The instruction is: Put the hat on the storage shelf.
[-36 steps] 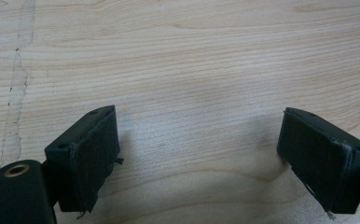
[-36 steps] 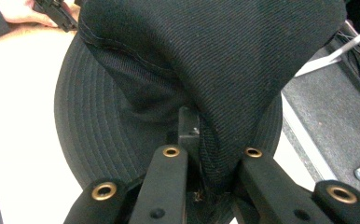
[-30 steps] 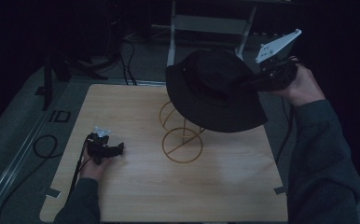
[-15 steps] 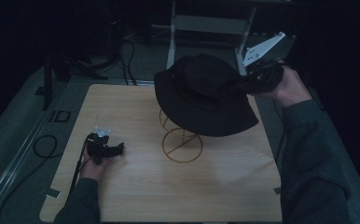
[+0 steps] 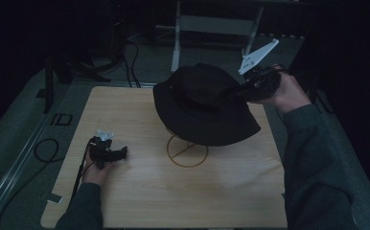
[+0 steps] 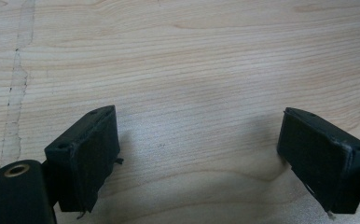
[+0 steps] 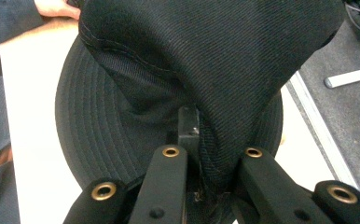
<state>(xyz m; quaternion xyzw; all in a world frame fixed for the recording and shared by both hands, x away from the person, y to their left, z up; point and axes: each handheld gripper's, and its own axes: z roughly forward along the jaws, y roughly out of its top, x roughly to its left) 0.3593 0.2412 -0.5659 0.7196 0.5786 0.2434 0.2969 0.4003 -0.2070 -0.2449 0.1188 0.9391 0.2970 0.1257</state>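
Black bucket hat [image 5: 205, 109]: held above the table [image 5: 140, 191], over a gold wire stand [image 5: 187, 152]. Right gripper [image 5: 240, 90]: jaws pinched tight on a fold of the hat's crown. Left gripper [image 5: 118, 153]: resting low on the table well apart, jaws spread wide, holding nothing.
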